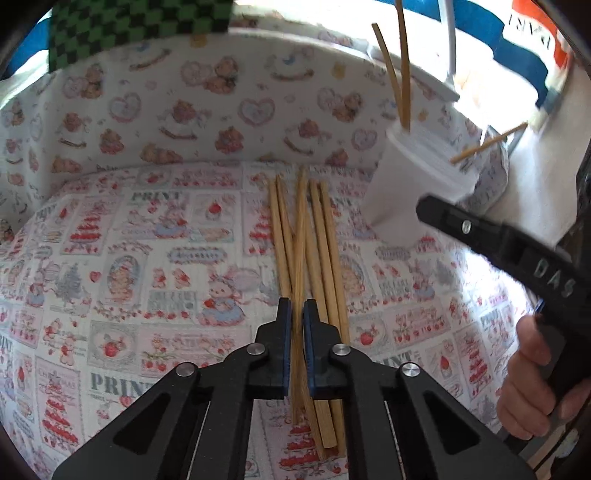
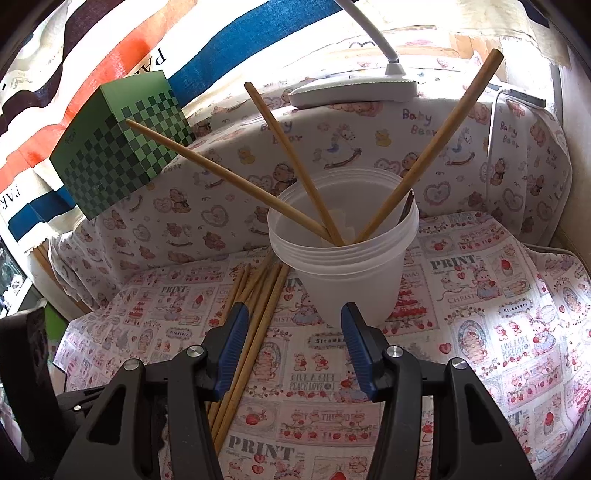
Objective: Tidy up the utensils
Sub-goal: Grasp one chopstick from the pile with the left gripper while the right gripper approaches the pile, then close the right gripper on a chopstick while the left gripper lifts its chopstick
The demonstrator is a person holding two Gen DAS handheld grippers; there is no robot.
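While the left claw (image 1: 297,314) points down at the bundle of chopsticks (image 1: 314,254), its blue pads (image 1: 285,339) are clenched on a single stick that runs up between them; the rest of the bundle lies loose on the printed cloth (image 1: 147,258) just right of that stick, some sticks crossing one another. Up and to the right stands a white plastic cup (image 1: 413,184) on the same cloth, near the far ends of the bundle, with three more chopsticks leaning out of its mouth. At the right edge a hand (image 1: 535,373) holds the black handle of the right claw's tool, whose body reaches across toward the cup. A green checkered box (image 1: 136,26) shows at the top left, behind the teddy-bear fabric.

Seen from the right wrist, the right claw (image 2: 293,347) hangs released, its jaws standing apart with nothing between the pads; the cup (image 2: 347,273) stands just beyond its fingertips, untouched. Three chopsticks (image 2: 295,162) fan out of the cup, two leaning left and one right. On the cloth (image 2: 480,314) the bundle (image 2: 255,306) lies left of the cup and passes under the left finger (image 2: 231,350). Behind, the green box (image 2: 118,147) sits at the left and a white lamp head (image 2: 354,92) rests above the bear-print fabric.
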